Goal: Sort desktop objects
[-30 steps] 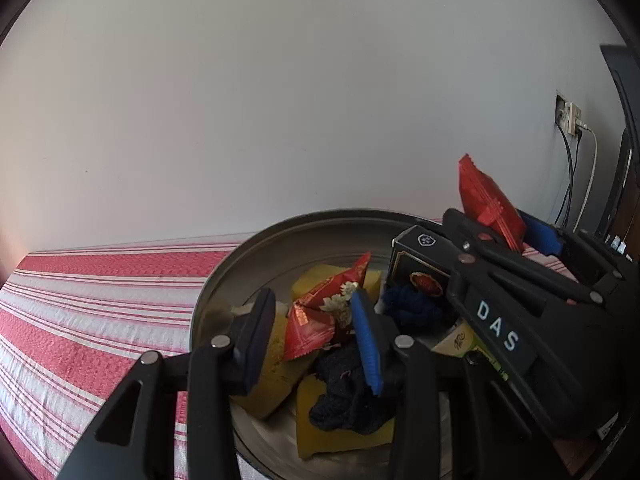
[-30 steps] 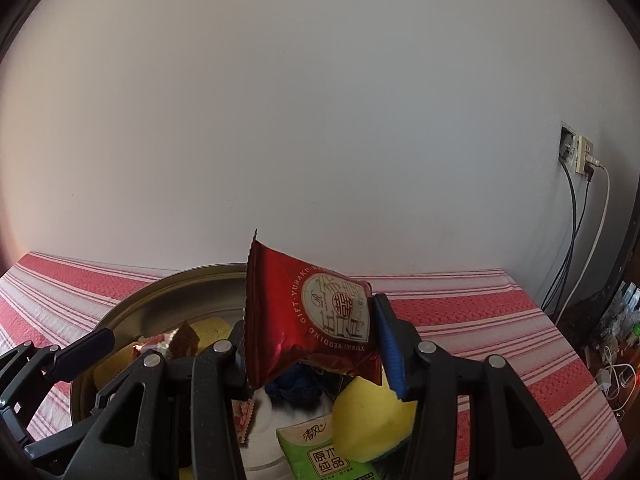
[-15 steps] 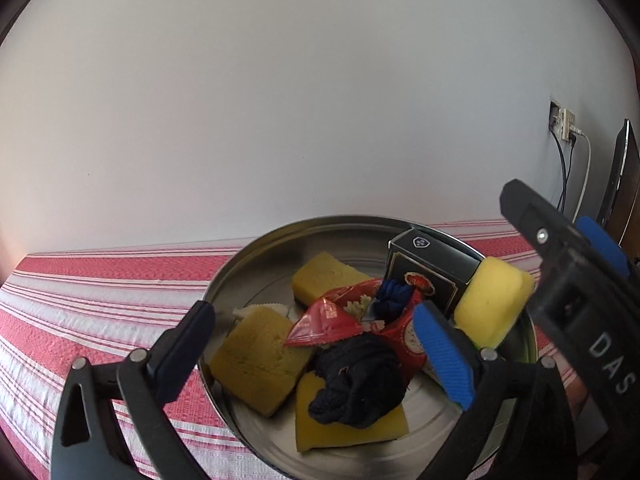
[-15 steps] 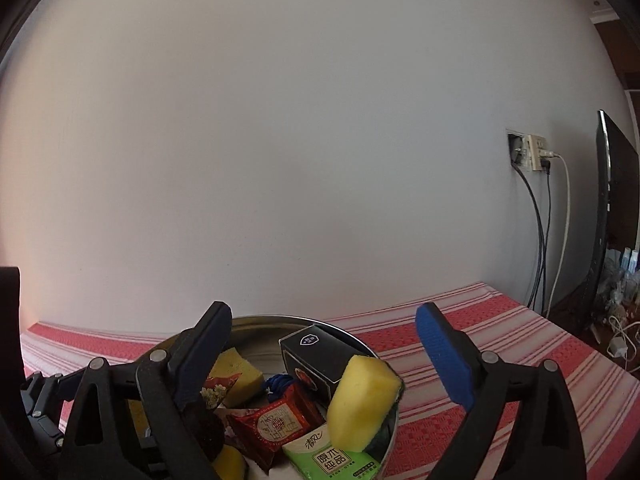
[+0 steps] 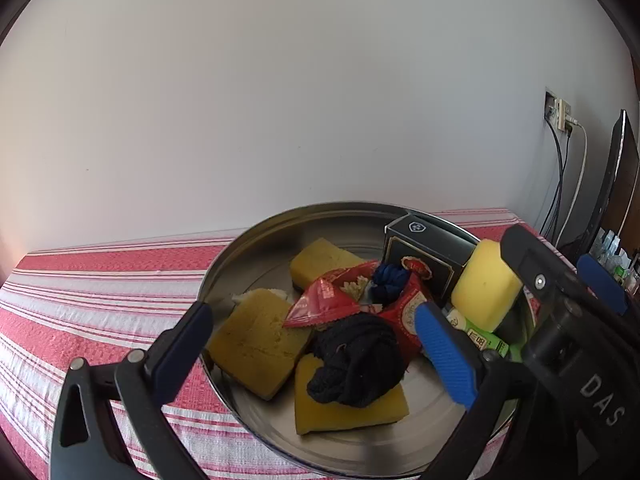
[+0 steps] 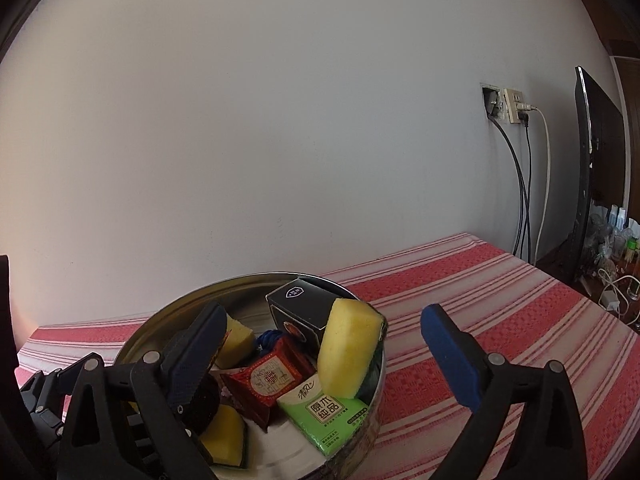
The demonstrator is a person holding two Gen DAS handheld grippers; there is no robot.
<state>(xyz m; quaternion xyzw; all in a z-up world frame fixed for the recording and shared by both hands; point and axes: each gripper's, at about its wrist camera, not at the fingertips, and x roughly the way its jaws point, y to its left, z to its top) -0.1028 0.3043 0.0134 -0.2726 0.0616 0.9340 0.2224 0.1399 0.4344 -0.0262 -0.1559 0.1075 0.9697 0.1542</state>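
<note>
Grippers both empty: my left hand-held gripper (image 5: 312, 344) gapes over the tray (image 5: 256, 240), nearer the dark cloth bundle (image 5: 356, 360); my right hand-held gripper (image 6: 320, 344) gapes at its right rim.

Green tissue pack (image 5: 486, 340) mostly hidden behind right gripper (image 5: 560, 280); tin (image 6: 256, 280) bottom cropped; shelf clutter (image 6: 612, 236) unreadable.

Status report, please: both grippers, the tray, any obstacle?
Left gripper open, empty, over the metal tray. Right gripper open, empty. Tray piled with sponges, red snack packet, black box. Nothing blocking.
</note>
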